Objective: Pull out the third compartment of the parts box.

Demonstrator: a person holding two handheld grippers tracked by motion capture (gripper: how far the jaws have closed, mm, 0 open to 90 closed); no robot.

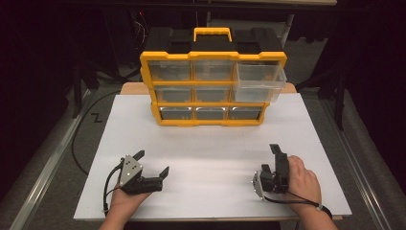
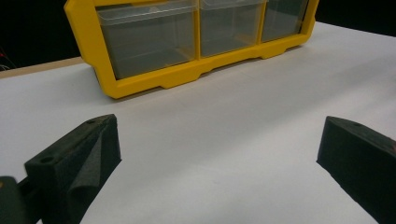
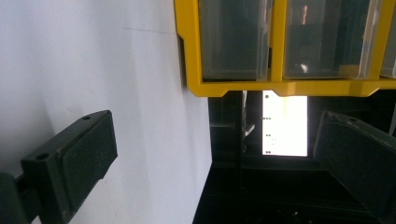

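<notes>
Near of the yellow drawer organizer point(image 1: 213, 88) on the white tabletop point(image 1: 215, 153), I hold my left gripper point(image 1: 152, 163) low, jaws spread wide and empty; my right gripper point(image 1: 276, 153), rolled sideways, is likewise parted, holding nothing.

Bright overhead light washes the white table point(image 1: 210, 143) amid dark surroundings; frames slightly soft.
</notes>
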